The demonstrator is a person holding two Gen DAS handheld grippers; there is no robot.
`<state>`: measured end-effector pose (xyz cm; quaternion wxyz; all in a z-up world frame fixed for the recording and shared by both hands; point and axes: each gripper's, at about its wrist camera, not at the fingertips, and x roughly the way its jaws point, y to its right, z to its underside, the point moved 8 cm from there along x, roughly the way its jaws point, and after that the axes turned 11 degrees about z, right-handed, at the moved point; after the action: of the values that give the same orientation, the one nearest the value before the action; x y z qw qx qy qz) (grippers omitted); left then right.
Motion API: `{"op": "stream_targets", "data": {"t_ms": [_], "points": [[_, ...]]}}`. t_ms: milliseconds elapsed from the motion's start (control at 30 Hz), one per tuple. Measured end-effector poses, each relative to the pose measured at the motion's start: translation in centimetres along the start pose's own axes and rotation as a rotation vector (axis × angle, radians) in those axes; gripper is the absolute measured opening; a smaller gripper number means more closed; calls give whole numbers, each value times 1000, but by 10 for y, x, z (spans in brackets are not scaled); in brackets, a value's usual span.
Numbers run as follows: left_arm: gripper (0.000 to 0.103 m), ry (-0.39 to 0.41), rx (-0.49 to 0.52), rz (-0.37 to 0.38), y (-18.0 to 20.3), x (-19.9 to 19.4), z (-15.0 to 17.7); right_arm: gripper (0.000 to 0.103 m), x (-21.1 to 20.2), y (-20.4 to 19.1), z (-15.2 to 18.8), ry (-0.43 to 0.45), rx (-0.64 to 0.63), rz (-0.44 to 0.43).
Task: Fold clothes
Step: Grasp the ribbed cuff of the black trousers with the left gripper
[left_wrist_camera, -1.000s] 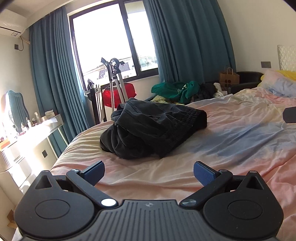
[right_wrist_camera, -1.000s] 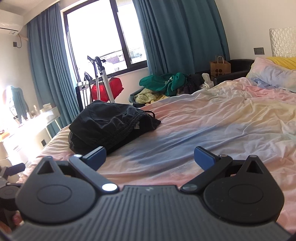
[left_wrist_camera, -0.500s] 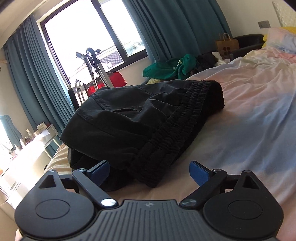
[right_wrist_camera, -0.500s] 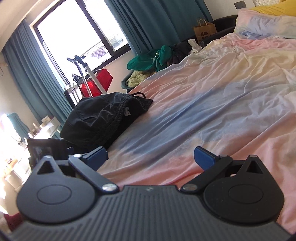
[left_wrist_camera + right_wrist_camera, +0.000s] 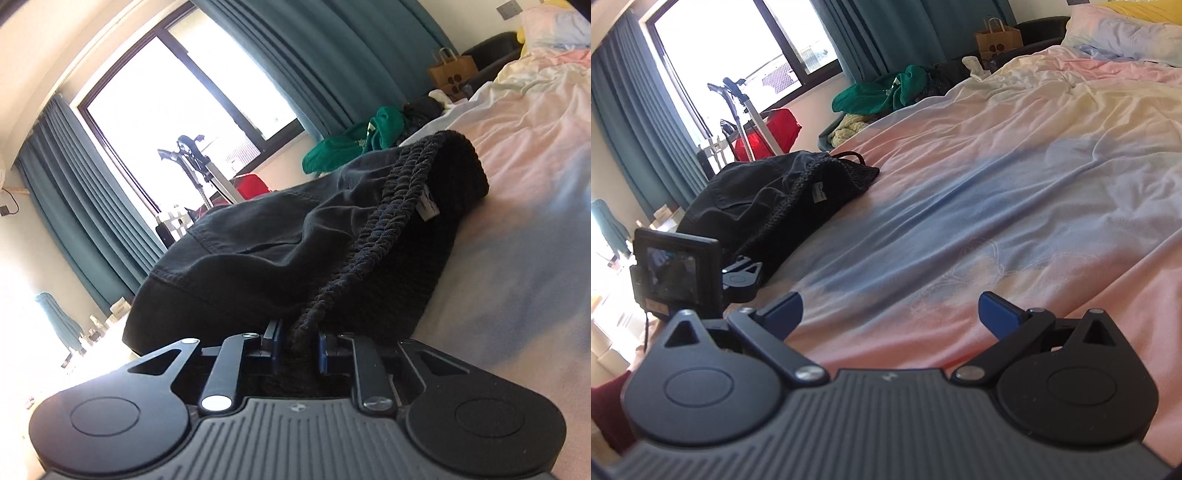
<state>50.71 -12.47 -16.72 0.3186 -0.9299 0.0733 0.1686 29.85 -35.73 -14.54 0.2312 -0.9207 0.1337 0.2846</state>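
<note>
Crumpled black shorts (image 5: 258,251) with a ribbed elastic waistband and a small white label lie in a heap on the bed. My left gripper (image 5: 298,349) is shut on the near end of the waistband, its blue pads pinching the fabric. In the right wrist view the same shorts (image 5: 768,199) lie at the left, with the left gripper's body (image 5: 679,273) at their near end. My right gripper (image 5: 889,312) is open and empty, low over the pastel bedsheet (image 5: 997,206), to the right of the shorts.
A pile of green and other clothes (image 5: 882,92) lies beyond the bed's far edge. A brown paper bag (image 5: 997,38), a pillow (image 5: 1126,33), a red bag (image 5: 768,133) with a stand, teal curtains and a window lie behind. A dresser (image 5: 74,347) stands at left.
My left gripper has moved forward to the shorts and shut on the waistband. My right gripper has dropped lower over the sheet and stays open.
</note>
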Motion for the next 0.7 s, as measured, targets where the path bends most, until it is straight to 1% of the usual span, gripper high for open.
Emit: {"op": "stream_targets", "data": {"t_ms": [67, 167, 233, 333, 433, 567, 633, 700], "points": [[15, 64, -28, 12, -6, -17, -14, 103, -3, 1, -1, 11, -1, 5], [14, 147, -52, 39, -20, -57, -39, 103, -10, 2, -4, 46, -7, 20], [14, 158, -80, 57, -31, -82, -46, 103, -13, 1, -3, 55, -8, 10], [14, 159, -164, 79, -51, -116, -43, 103, -19, -5, -2, 71, -25, -18], [14, 164, -199, 103, -68, -166, -34, 103, -32, -18, 0, 114, -79, -58], [14, 198, -205, 175, -84, -247, -13, 103, -51, -40, 6, 154, -163, -111], [14, 213, -242, 205, -94, -293, 5, 103, -59, -53, 11, 158, -203, -160], [14, 202, -294, 216, -109, -324, 26, 103, -66, -65, 19, 157, -270, -178]]}}
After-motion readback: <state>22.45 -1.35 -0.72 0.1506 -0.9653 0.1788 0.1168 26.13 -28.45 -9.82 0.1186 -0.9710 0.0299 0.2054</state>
